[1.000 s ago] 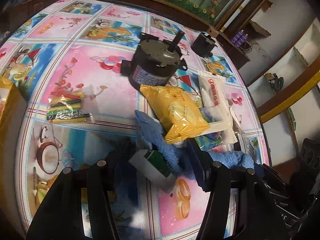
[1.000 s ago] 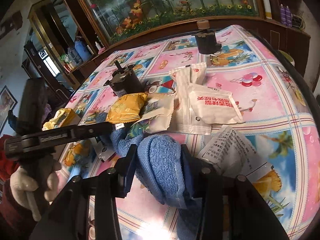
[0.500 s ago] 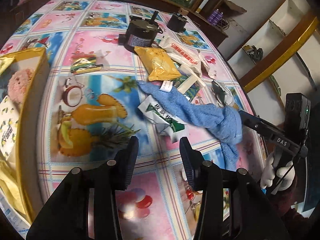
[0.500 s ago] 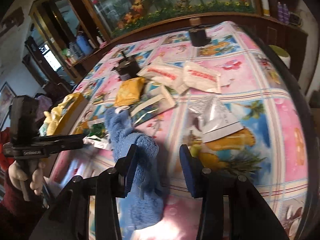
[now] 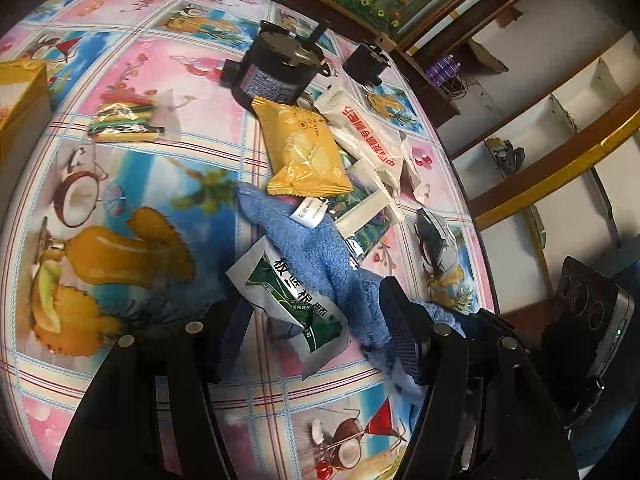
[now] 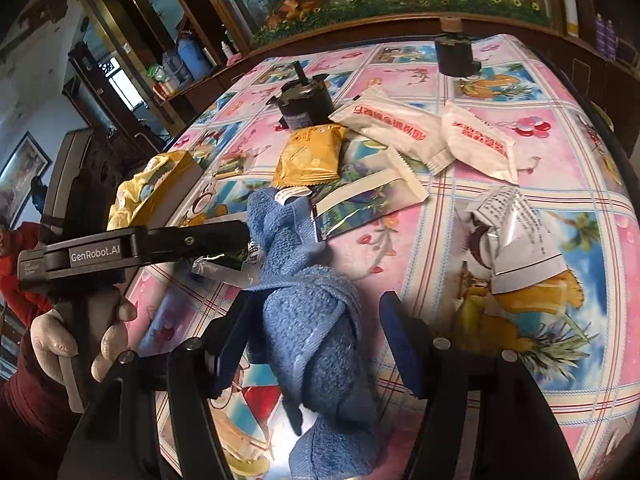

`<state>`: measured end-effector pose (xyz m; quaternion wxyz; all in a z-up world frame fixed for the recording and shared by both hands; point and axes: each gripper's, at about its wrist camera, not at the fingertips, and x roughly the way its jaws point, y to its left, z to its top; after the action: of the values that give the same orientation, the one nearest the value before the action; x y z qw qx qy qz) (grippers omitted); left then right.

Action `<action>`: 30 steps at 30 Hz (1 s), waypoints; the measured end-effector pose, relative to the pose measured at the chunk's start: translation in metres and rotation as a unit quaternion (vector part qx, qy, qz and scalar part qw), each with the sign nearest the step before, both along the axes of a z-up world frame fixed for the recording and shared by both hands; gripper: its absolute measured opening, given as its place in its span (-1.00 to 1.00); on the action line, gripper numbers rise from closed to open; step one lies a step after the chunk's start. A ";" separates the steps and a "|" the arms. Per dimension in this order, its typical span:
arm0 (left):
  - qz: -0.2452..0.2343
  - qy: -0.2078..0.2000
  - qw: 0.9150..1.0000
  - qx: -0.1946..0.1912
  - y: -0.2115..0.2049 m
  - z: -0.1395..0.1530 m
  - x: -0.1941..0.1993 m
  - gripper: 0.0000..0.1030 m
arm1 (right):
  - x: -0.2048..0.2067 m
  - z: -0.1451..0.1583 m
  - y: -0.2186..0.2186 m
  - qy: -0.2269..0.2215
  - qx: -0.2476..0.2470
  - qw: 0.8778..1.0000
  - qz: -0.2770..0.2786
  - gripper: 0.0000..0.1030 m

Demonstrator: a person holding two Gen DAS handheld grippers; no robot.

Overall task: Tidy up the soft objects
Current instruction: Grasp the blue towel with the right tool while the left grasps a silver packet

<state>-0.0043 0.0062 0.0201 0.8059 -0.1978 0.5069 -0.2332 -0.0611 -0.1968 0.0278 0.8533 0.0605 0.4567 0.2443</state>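
We read the blue terry-cloth towel (image 6: 308, 300) as the thing in hand. It lies as a long twisted rope on the cartoon-printed plastic-covered tabletop (image 6: 520, 92), its long axis running from the yellow foil snack packet (image 6: 310, 156) back toward our right tool (image 6: 316, 344).

From that yellow packet, the towel's far end with its white label sits just beside the packet's near edge, and the bunched near end lies well toward us, between the right tool's fingers. The right tool's jaws have just been opening and now stand about half wide; the bunch fills much of the gap, and the pads do not appear to press on it.

In the left wrist view the left tool (image 5: 308, 332) also stands half wide, its jaws having just opened, with the green-and-white foil sachet (image 5: 296, 300) between its fingers, apparently untouched. The towel (image 5: 304, 248) crosses over that sachet and passes by the left tool's right finger.

We judge the right hand nearer the towel's bulk, the left nearer its middle.

Beyond the yellow packet stand the black cylindrical motor (image 5: 276, 76) and white red-lettered sachets (image 5: 360, 128); to its left the tabletop is fairly open up to the yellow box (image 6: 168, 180). The tabletop's near edge is close under the towel's bunch, so a pull toward us could drag it off.
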 end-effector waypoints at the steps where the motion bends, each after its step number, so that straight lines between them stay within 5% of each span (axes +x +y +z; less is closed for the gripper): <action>1: -0.009 0.000 1.000 -0.004 -0.005 -0.001 0.001 0.24 | -0.001 -0.001 0.003 0.001 -0.001 1.000 0.005 0.25; 3: -0.023 -0.006 1.000 -0.002 -0.013 -0.003 -0.001 0.11 | -0.002 -0.003 0.008 0.000 -0.004 1.000 0.009 0.25; 4: -0.028 -0.005 1.000 -0.002 -0.014 -0.004 -0.002 -0.22 | -0.003 -0.003 0.010 -0.003 -0.003 1.000 0.011 0.25; 6: -0.037 0.009 0.999 -0.020 -0.014 -0.011 -0.001 -0.45 | -0.006 -0.006 0.014 -0.001 -0.011 1.000 0.017 0.25; 8: -0.031 0.005 0.999 -0.024 -0.010 -0.013 -0.002 -0.68 | -0.008 -0.011 0.015 0.009 -0.009 1.000 0.022 -0.06; 19: -0.031 -0.035 0.998 -0.050 0.004 0.014 -0.024 -0.72 | -0.030 0.009 -0.034 0.000 0.068 0.997 -0.036 -0.13; 30: 0.007 -0.100 0.990 -0.100 0.061 0.074 -0.071 -0.72 | -0.044 0.055 -0.013 -0.045 0.095 0.994 -0.020 -0.14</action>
<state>-0.0758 0.0670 0.0941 0.8302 -0.2568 0.3964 -0.2962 -0.1050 -0.2101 0.0826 0.8681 0.1390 0.3914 0.2720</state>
